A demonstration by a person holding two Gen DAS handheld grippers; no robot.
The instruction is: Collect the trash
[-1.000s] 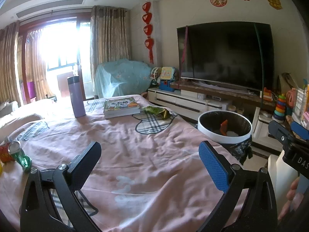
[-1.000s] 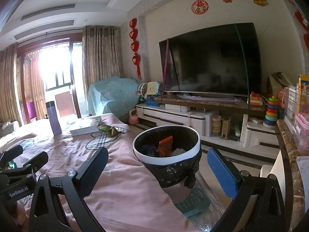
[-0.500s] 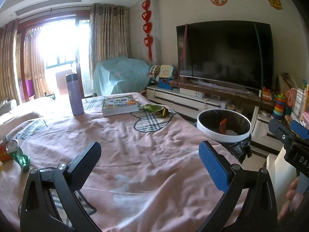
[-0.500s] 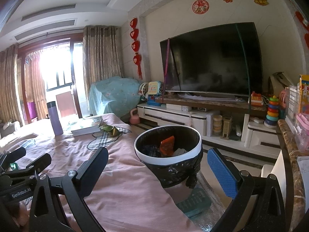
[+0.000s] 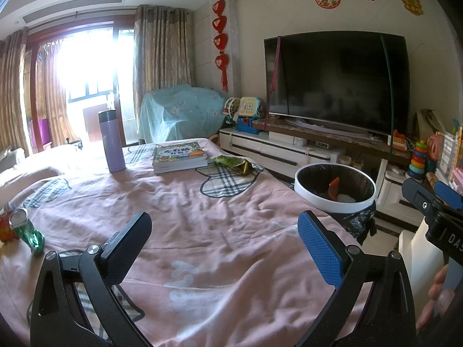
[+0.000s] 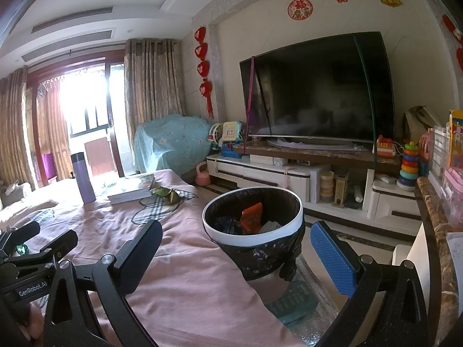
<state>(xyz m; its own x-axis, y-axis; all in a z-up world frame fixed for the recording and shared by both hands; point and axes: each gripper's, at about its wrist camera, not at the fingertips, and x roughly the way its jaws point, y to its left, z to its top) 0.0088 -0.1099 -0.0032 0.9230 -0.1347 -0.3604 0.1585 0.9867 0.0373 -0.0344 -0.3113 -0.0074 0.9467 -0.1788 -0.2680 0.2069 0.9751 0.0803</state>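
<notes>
Left to right, relative to the trash bin (image 5: 334, 205): one crushed green can (image 5: 26, 230) far left on the pink-covered worktop (image 5: 202, 231), beside a red wrapper (image 5: 4, 228) cut off by the frame edge; one purple bottle (image 5: 111, 141); one book stack (image 5: 179, 156); one green wrapper (image 5: 233, 163) near the bin. Bin holds one orange packet (image 6: 252, 214); other contents indistinct. Left claw (image 5: 225, 248) and right claw (image 6: 237, 260) both gape wide, holding nothing.

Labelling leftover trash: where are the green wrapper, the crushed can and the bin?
green wrapper (image 5: 233, 164): left wrist view, middle of the crumpled foil.
crushed can (image 5: 26, 230): left wrist view, its green side.
bin (image 6: 254, 238): right wrist view, front of the white rim.
</notes>
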